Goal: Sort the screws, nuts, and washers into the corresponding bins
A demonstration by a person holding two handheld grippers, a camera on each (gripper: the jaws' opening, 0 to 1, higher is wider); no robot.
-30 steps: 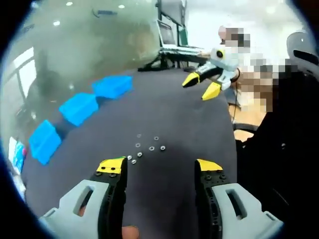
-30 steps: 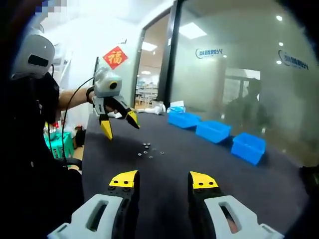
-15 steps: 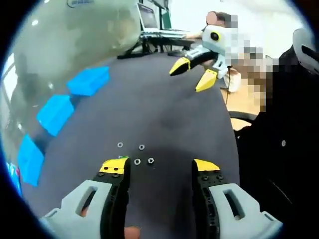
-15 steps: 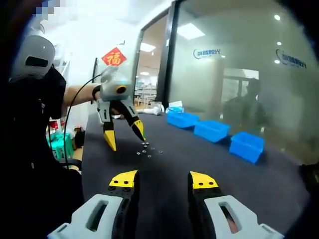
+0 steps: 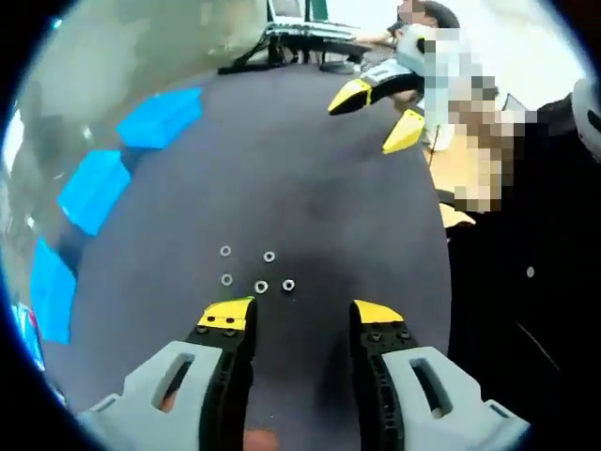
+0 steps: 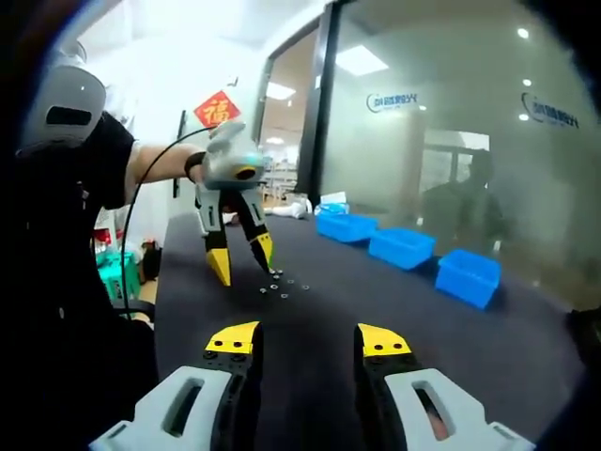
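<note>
L gripper (image 5: pixel 299 315) jaws released, tips just near of nuts (image 5: pixel 261 286) on table (image 5: pixel 310 188); R gripper (image 6: pixel 308 338) released, bins (image 6: pixel 404 247) far right.

Beyond our claws we see a dark table (image 6: pixel 310 324) running up to a glass wall (image 6: pixel 441 141) with pale lettering. Left of the right claw hangs a red paper ornament (image 6: pixel 217 109) beside a doorway. Far ahead of the left claw, an open laptop (image 5: pixel 305 14) sits past the table's edge.
</note>
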